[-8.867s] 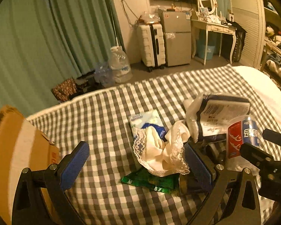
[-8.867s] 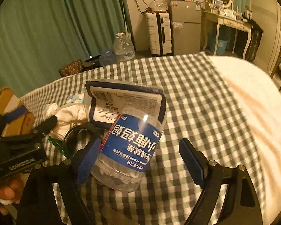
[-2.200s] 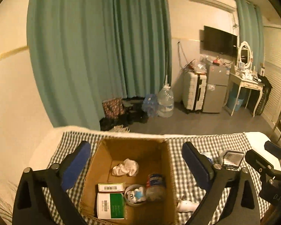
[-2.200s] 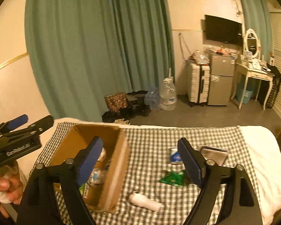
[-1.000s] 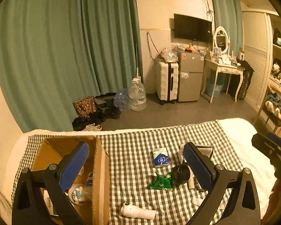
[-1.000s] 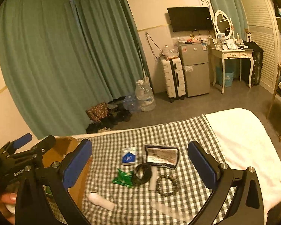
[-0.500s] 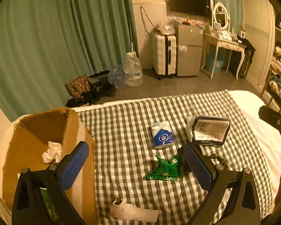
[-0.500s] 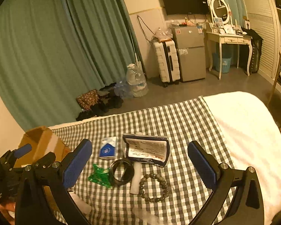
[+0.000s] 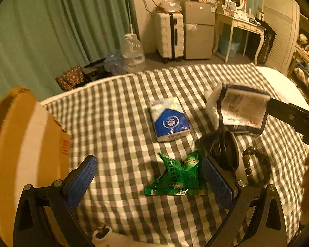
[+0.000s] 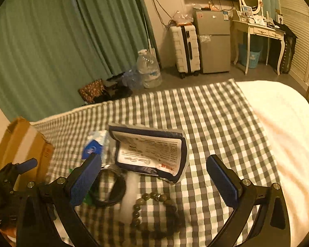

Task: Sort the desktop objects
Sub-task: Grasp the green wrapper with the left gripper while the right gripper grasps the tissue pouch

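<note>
On the checked cloth lie a green foil packet (image 9: 178, 178), a blue tissue pack (image 9: 168, 121), a dark-edged pouch with a white label (image 9: 244, 111), a black ring (image 9: 229, 153), a bead bracelet (image 9: 257, 167) and a white tube (image 9: 107, 235). My left gripper (image 9: 149, 182) is open, low over the cloth, the green packet just inside its right finger. My right gripper (image 10: 157, 178) is open and empty above the pouch (image 10: 152, 151), the bracelet (image 10: 154, 212), the black ring (image 10: 109, 187) and a white tube (image 10: 129, 197).
A cardboard box (image 9: 24, 144) stands at the left edge of the cloth; it also shows in the right wrist view (image 10: 22, 146). White bedding (image 10: 288, 131) lies to the right. Beyond the bed are curtains, a water jug (image 10: 149, 72), a suitcase (image 10: 186, 49) and a dressing table.
Both grippers have come down and closer to the objects on the cloth, away from the box. Both stay open and empty.
</note>
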